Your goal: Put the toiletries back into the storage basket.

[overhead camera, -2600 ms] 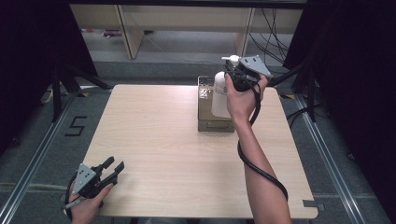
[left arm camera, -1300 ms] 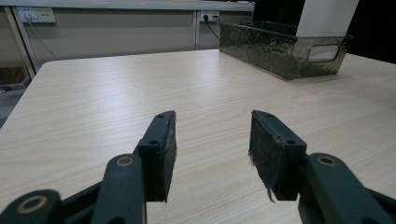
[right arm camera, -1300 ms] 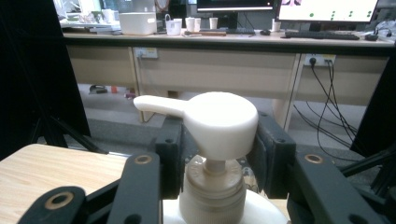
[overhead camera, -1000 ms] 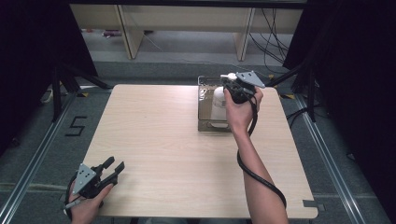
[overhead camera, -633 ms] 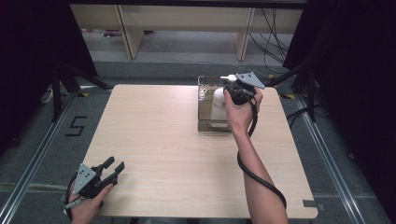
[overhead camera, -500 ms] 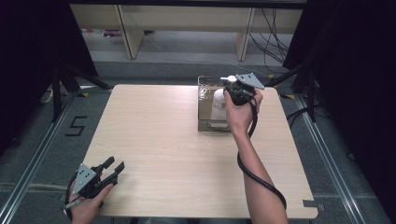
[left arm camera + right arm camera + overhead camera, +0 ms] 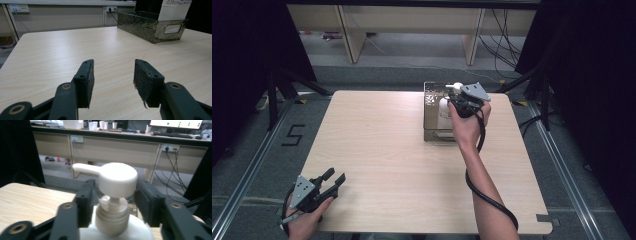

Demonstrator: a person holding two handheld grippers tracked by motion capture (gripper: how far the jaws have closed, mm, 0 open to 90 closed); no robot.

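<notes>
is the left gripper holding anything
No, the left gripper has its jaws apart over the bare table with nothing between them.

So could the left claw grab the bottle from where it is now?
Probably not without moving. The left claw sits open at the table's near corner, while the bottle stands in the tray far across, with the right claw around its neck.

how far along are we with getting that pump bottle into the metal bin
Mostly done: the white pump bottle stands upright inside the metal bin. In hand: the right gripper has just been opening, its jaws either side of the bottle's neck with gaps showing. Left: draw that gripper clear. The left gripper rests open near the table's front corner.
</notes>
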